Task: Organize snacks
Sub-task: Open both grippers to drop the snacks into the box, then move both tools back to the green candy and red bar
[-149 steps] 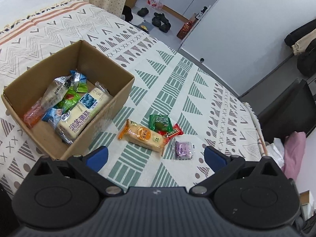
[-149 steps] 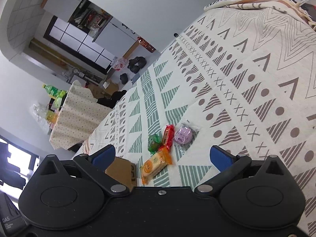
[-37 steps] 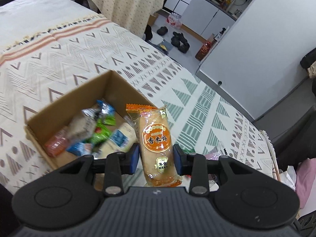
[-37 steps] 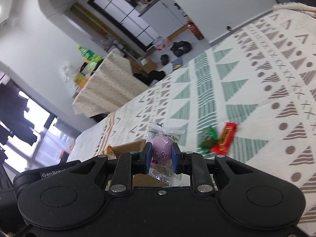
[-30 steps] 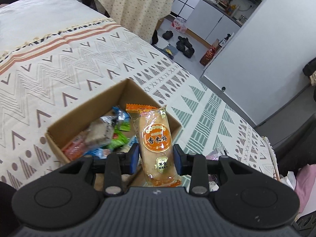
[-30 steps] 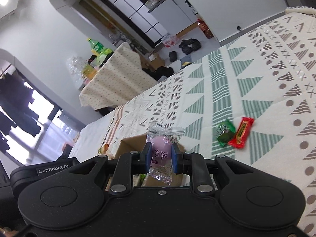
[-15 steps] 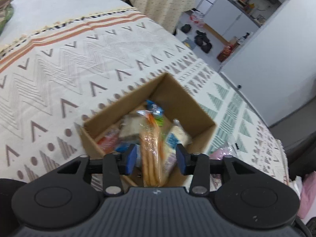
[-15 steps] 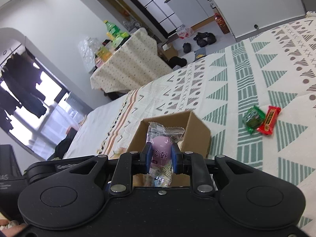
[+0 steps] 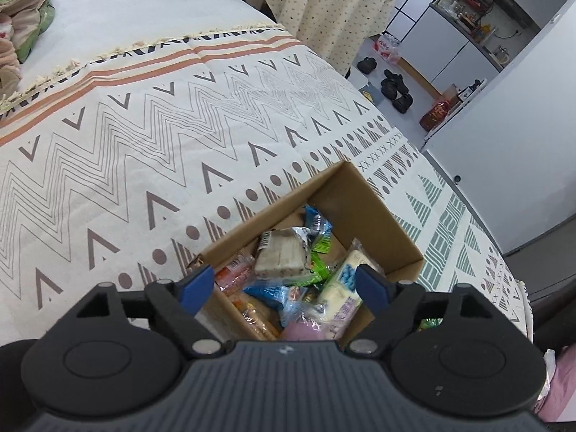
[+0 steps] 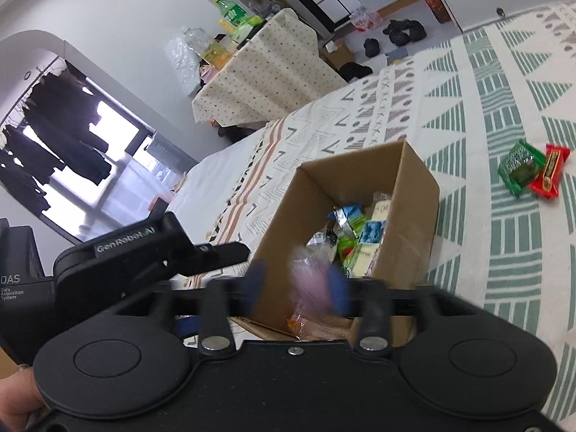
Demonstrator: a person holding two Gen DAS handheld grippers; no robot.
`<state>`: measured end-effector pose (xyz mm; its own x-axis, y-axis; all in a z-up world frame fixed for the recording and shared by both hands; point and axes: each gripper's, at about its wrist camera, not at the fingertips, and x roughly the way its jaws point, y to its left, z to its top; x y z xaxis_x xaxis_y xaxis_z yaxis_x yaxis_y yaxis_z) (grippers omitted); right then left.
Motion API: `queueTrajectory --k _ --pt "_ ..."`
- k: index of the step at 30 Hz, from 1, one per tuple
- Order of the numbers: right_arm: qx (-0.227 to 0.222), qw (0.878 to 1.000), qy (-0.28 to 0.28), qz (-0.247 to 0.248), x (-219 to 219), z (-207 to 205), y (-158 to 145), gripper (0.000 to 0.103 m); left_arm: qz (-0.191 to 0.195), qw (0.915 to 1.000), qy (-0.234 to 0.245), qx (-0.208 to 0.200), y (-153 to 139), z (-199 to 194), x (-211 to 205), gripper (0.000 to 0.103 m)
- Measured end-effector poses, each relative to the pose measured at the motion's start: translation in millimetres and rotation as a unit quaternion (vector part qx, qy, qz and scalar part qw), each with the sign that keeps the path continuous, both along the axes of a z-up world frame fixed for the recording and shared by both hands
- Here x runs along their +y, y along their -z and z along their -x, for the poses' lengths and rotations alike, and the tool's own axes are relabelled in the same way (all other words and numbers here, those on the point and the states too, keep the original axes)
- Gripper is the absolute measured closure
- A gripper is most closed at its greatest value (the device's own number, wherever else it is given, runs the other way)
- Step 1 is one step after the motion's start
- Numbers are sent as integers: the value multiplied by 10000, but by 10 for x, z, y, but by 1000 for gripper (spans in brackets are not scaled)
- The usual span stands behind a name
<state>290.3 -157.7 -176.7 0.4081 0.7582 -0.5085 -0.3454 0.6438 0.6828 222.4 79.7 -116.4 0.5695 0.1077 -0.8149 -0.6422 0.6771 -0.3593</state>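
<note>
A brown cardboard box [image 9: 374,212] sits on the patterned bedspread and holds several wrapped snacks. My left gripper [image 9: 286,286] is open above the box; the orange rice-cake pack [image 9: 257,315] lies inside at the near edge. A pink-purple snack [image 9: 300,331] lies in the box just below it. My right gripper [image 10: 297,288] hovers over the box [image 10: 414,194] with its blurred jaws apart, and the pink-purple snack [image 10: 309,284] is blurred between them, seemingly loose. The left gripper's body [image 10: 144,252] shows at the left. A green packet [image 10: 520,167] and a red packet [image 10: 550,171] lie on the bedspread.
The bedspread [image 9: 144,136] covers the bed all around the box. A dotted tablecloth table [image 9: 316,0] stands beyond the bed. Shoes [image 9: 396,88] and a white cabinet [image 9: 504,108] are on the floor side. Folded bedding [image 9: 21,10] lies far left.
My left gripper opened and dropped the orange rice-cake pack into the box. My right gripper moved over the box and its jaws opened around the pink-purple snack.
</note>
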Motion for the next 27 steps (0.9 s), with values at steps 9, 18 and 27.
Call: queueTrajectory --k 9,18,27 --pt "53 9979 572 310 -323 -88 -35 36 -15 9999 99 -17 37 -16 -142 10" --pt "99 9918 1172 507 -690 -151 42 18 11 9988 469 -139 68 -143 -500 10" --pt "175 9824 1771 560 -1084 -199 96 0 77 9976 640 -241 85 -258 -810 10"
